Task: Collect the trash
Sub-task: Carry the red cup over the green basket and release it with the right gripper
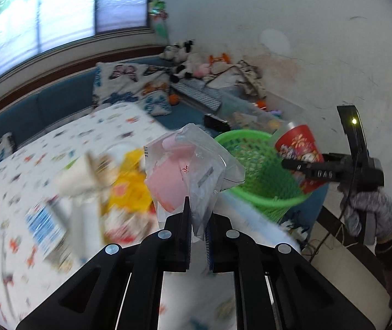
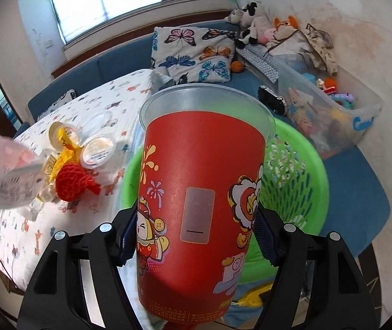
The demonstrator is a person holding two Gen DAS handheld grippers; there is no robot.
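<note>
Two grippers are both busy over a surface (image 2: 105, 93) covered by a white cloth printed with small animals. Off its right edge stands a green mesh basket (image 1: 264, 181), with a blue couch behind and a clear bin of toys (image 2: 330, 115) further right. The right gripper (image 2: 196, 236) has its fingers (image 2: 264, 233) spread fairly wide and pressed to either side of a tall red paper cup (image 2: 201, 192), which hangs upright above the basket's near rim; from the left wrist view the same cup (image 1: 300, 151) sits over the basket's right side. The left gripper (image 1: 197, 233) has its fingers nearly together, pinching the lower end of a clear plastic bag (image 1: 193, 165) with something pink inside, held up above the surface's right edge, just left of the basket. Loose on the cloth lie a yellow wrapper (image 2: 64, 148), a red knitted piece (image 2: 75, 181) and two round clear lids (image 2: 97, 148), clustered near the surface's middle.
</note>
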